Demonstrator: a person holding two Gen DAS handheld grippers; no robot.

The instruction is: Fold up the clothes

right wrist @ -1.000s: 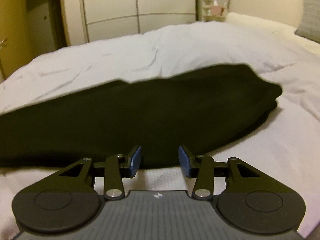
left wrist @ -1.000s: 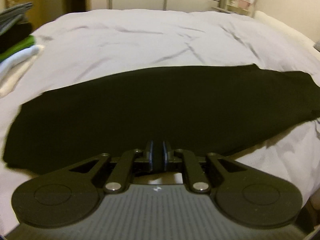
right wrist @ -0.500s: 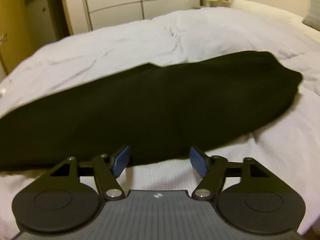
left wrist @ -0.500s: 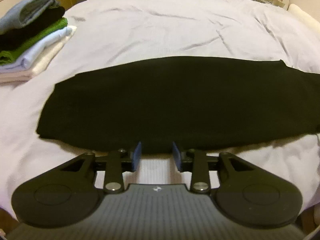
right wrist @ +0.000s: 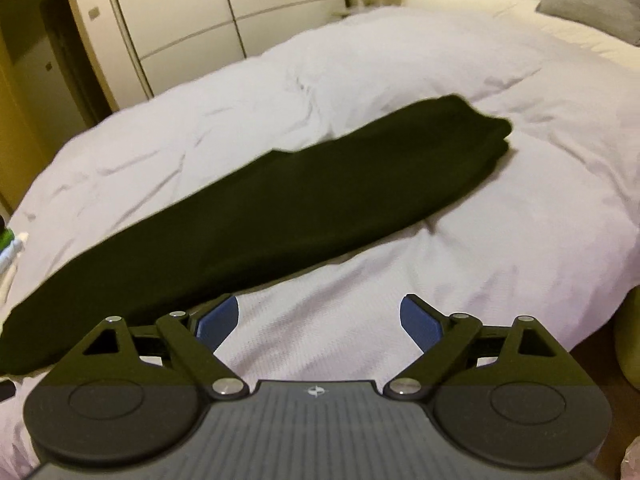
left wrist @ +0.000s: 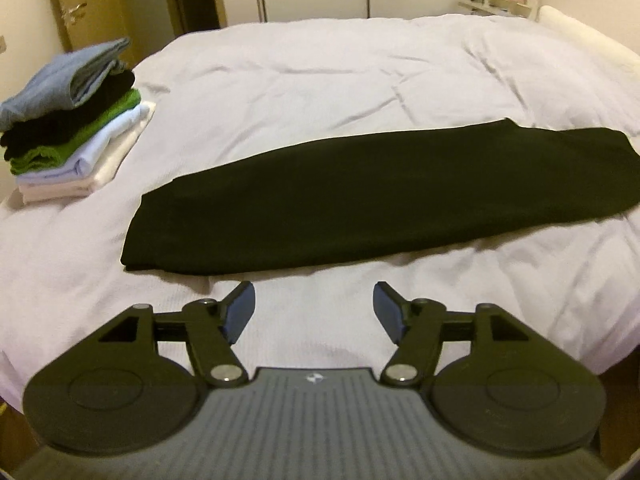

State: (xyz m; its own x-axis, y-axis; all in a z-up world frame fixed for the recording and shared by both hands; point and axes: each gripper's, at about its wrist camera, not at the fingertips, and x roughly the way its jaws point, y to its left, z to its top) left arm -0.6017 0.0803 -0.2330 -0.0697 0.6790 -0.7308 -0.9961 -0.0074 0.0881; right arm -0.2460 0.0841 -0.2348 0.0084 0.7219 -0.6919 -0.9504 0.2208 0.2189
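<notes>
The black fabric garment (left wrist: 360,196), folded into a long narrow strip, is laid across the near part of the white bed (left wrist: 320,72), right of the stack of folded clothes (left wrist: 72,120), further folds seemingly left, while the left gripper (left wrist: 314,312) and right gripper (right wrist: 320,320), jaws just opened wide, are held empty.

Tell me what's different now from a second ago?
Both grippers backed up and away from the black garment. The left gripper, pinched at its near edge before, has just been opening and let go; the right gripper opened wider, nothing between its jaws. The garment stays a long folded strip on the bed.
</notes>
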